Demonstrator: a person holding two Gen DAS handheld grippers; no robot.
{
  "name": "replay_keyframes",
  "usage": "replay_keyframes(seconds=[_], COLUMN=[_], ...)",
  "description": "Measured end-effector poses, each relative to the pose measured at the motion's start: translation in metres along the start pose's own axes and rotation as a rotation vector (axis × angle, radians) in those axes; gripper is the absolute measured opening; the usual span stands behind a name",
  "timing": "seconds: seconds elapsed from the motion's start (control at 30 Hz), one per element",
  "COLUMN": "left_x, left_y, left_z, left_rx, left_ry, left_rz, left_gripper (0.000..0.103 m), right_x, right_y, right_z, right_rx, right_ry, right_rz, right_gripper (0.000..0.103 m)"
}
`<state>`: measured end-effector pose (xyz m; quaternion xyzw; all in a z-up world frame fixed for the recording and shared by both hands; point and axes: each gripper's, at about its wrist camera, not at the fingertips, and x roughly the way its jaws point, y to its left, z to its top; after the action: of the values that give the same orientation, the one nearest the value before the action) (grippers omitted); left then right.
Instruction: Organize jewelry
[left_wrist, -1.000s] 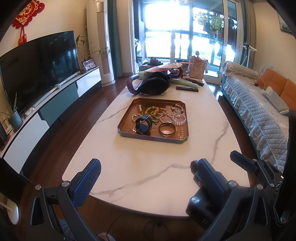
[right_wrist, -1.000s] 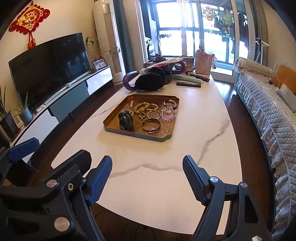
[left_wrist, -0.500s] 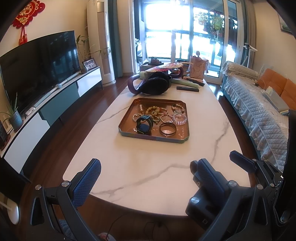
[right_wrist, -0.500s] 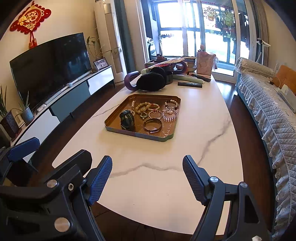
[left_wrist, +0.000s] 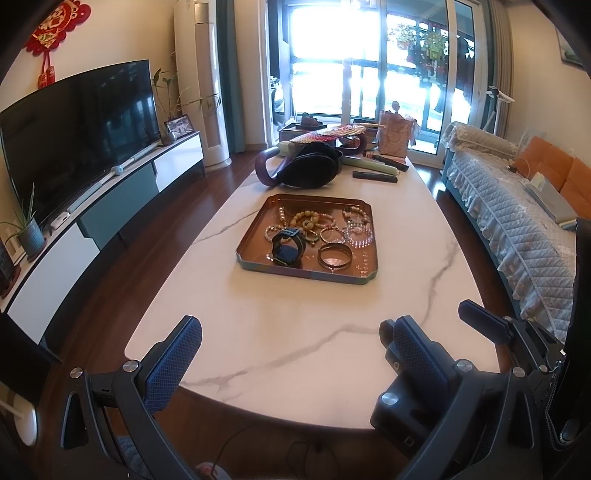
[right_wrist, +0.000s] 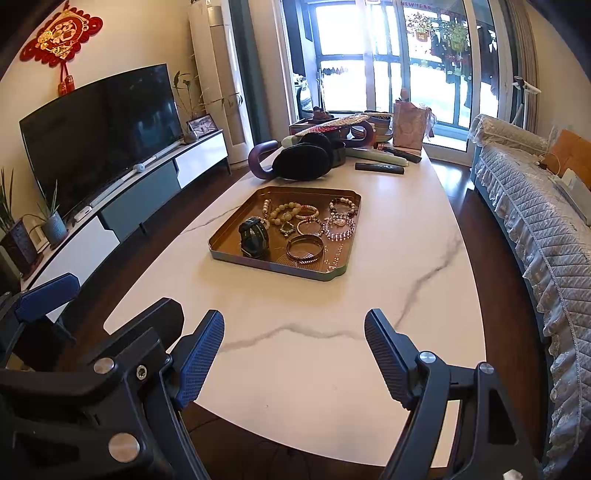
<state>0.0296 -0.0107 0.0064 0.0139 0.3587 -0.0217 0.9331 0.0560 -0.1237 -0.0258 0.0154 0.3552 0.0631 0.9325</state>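
1. In the middle of the white marble table (left_wrist: 295, 332), a copper-coloured tray (left_wrist: 258, 236) holds the jewelry, all of it lying inside the rim.
2. At the tray's near left stands a dark watch (left_wrist: 287, 246), its strap looped upright; just right of it lies a metal bangle (left_wrist: 334, 257).
3. Behind these lie several bead bracelets: a string of large yellowish beads (left_wrist: 307, 218), a clear crystal one (left_wrist: 358, 236) toward the right side, and a dark-and-pale beaded one (left_wrist: 355, 214) at the far right. They lie close together, some touching.
4. A thin chain (right_wrist: 334, 258) lies along the tray's near right edge.
5. The left gripper (left_wrist: 291, 345) hangs over the near edge of the table, well short of the tray; its blue-padded fingers (left_wrist: 173, 363) are spread wide with nothing between them.
6. The right gripper (right_wrist: 293, 350) is beside it at the same near edge, likewise spread apart and holding nothing, pointing toward the tray.
7. Beyond the tray, at the table's far end, sit a dark bag with a purple handle (left_wrist: 306, 170), a woven fan (left_wrist: 332, 132), a remote control (left_wrist: 375, 176) and a pink gift bag (left_wrist: 397, 134).
8. A television (left_wrist: 77, 129) stands to the left, a covered sofa (left_wrist: 517, 221) to the right, and bright glass doors (left_wrist: 369, 62) behind.
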Motion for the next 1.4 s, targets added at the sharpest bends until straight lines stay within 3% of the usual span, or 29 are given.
replay_keyframes(seconds=[1.4], left_x=[0.0031], left_y=[-0.0022], left_z=[-0.0027], left_rx=[-0.001], left_ry=[0.003], left_rz=[-0.002], left_gripper=[0.103], right_x=[0.0011], right_y=[-0.0050], right_z=[-0.0026], right_rx=[-0.001], right_ry=[0.006], right_rz=[0.000], right_gripper=[0.076])
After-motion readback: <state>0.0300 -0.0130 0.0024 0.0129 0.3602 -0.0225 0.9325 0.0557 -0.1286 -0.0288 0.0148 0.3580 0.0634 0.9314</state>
